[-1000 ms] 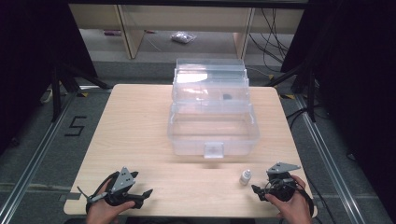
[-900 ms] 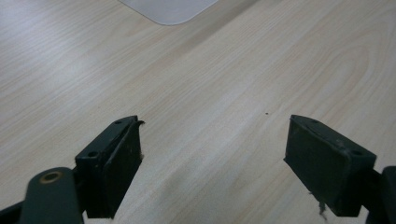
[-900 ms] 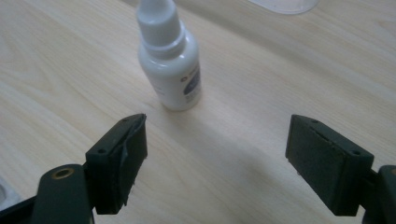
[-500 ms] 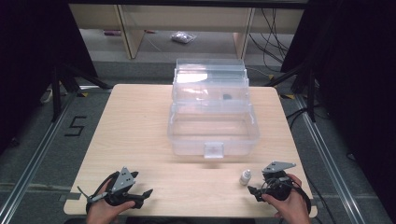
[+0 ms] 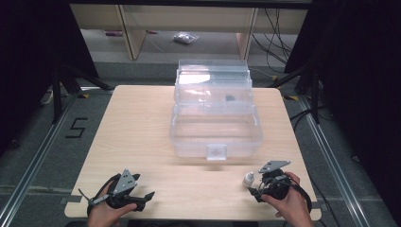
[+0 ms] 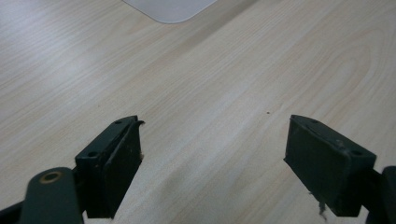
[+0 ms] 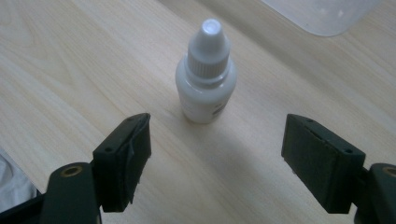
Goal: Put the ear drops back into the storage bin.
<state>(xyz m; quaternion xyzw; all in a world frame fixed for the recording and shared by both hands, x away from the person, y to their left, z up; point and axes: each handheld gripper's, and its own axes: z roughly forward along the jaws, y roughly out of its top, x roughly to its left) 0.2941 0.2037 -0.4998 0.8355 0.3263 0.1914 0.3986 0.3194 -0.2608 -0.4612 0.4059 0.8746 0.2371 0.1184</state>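
Small white plastic dropper bottle (image 7: 206,74) upright on the pale wooden desk (image 5: 142,123), just ahead of the wide-open right claw (image 7: 215,158), near the clear plastic box (image 5: 215,127). Left claw (image 6: 212,163) wide open, holding nothing.

The counter (image 5: 142,123) under my hands is pale wood-grain laminate, smooth, with a soft sheen where light falls on it. The small dropper bottle (image 7: 206,74) looks like white plastic, slightly glossy, its cap finely ribbed around the collar. My right hand-held gripper (image 7: 217,163) has matt black jaws with dull, rubbery-looking pads; my left hand-held gripper (image 6: 215,168) looks the same, one pad edge a bit frayed. The storage box (image 5: 215,118) is clear, glossy plastic.
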